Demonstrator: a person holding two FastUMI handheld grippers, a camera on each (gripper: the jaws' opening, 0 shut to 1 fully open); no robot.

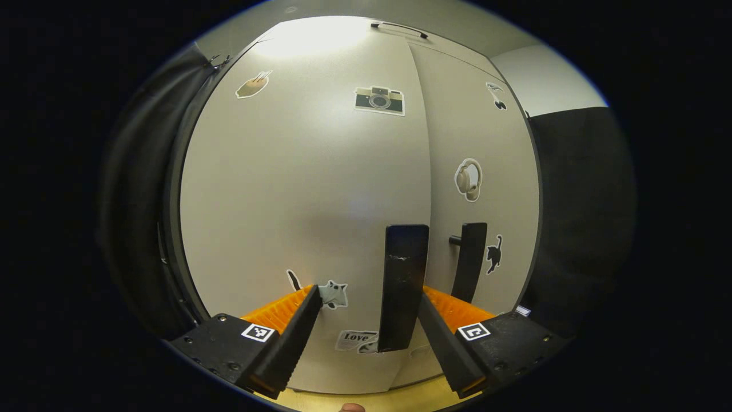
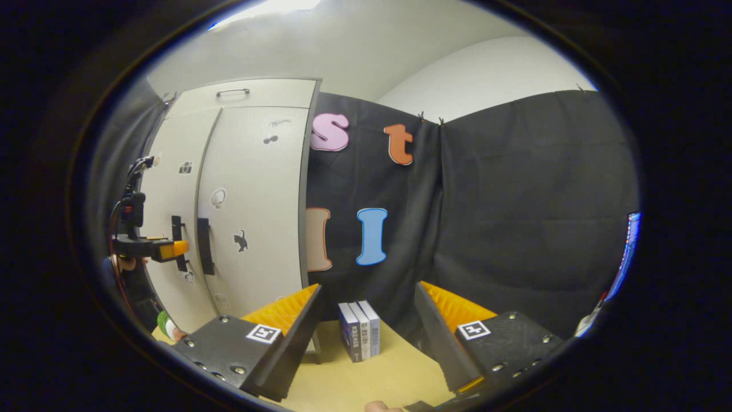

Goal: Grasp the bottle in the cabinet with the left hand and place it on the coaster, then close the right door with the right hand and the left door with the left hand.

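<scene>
The cabinet's left door (image 1: 297,183) and right door (image 1: 480,143) both look shut, their faces flush at the seam. My left gripper (image 1: 369,320) is open right in front of the left door. That door's black handle (image 1: 403,286) stands between its fingers, close to the right-hand one. The right door's handle (image 1: 470,260) is just beyond. In the right gripper view the left gripper (image 2: 180,249) sits at the left door's handle (image 2: 178,243). My right gripper (image 2: 366,337) is open, empty and well back from the cabinet (image 2: 251,217). A small green-and-white object (image 2: 164,325), possibly the bottle, peeks out low on the left.
Three upright books (image 2: 360,337) stand on the wooden table (image 2: 372,377) against the black cloth wall, right of the cabinet. A hand holds the left gripper at the far left. A screen edge (image 2: 626,257) glows at the far right.
</scene>
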